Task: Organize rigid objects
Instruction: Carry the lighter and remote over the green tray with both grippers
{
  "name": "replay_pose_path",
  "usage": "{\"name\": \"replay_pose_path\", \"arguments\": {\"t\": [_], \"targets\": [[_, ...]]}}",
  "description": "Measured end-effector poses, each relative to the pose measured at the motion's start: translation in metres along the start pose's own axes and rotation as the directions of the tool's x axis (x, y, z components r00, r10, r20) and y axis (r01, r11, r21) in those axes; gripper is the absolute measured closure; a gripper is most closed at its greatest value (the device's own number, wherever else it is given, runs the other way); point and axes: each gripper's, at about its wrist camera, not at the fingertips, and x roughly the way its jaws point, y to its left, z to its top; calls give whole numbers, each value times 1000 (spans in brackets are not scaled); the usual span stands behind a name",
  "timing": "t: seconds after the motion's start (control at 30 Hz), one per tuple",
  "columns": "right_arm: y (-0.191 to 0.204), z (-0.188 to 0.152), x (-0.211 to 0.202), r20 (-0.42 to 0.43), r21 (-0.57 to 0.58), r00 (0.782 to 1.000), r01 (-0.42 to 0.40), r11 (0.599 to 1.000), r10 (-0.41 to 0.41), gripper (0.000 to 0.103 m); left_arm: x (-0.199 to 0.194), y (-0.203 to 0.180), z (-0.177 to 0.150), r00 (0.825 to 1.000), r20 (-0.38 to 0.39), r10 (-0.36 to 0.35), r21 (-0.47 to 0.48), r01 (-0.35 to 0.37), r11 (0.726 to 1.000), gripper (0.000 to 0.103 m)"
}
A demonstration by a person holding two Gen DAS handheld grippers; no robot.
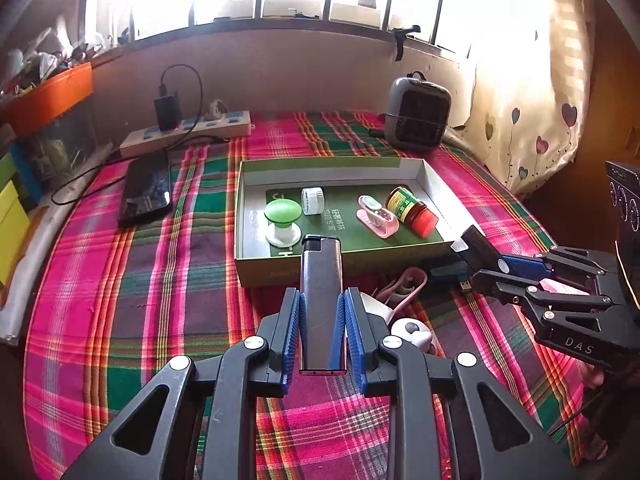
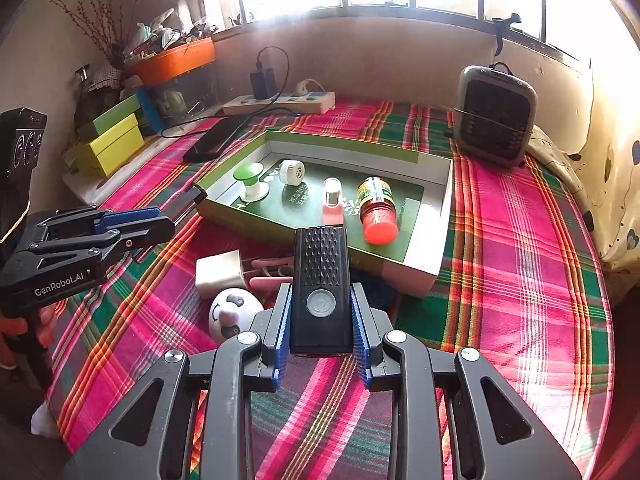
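- The left gripper [image 1: 322, 312] is clamped on a dark, shiny lighter [image 1: 321, 300], which sticks out towards the near wall of the open cardboard box [image 1: 336, 264].
- The right gripper [image 2: 322, 312] is closed on a black ribbed device with a round button [image 2: 320, 280], held just short of the box's near wall.
- Inside the box lie a green-topped knob [image 1: 282, 212], a small white cap [image 1: 312, 200], a pink clip [image 1: 376, 216] and a red-capped bottle [image 1: 412, 210] on its side.
- On the plaid bedcover [image 1: 160, 280], close before the box and under both grippers, sit a white cube plug [image 2: 220, 274], a panda-faced round thing [image 2: 232, 314] and another pink clip [image 1: 404, 284].
- Towards the far edge: a phone [image 1: 146, 194], a power strip [image 1: 188, 134] and a small grey heater [image 1: 418, 114].
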Motion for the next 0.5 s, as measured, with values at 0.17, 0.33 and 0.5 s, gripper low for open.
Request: {"name": "replay_pose_path", "arguments": {"t": [0.17,0.33,0.5], "targets": [[-2,4,1,4,5,1000,4,1000,-4,75,0,-1,4,1000,6,-3,7,3,1000,81],[-4,7,1,7,6,1000,6,1000,-6,75,2,-2,8,1000,8,-6,13,6,1000,81],[-7,13,3,11,5,1000,10,1000,-10,75,4,-5,14,1000,17,-16,16,16,1000,81]]}}
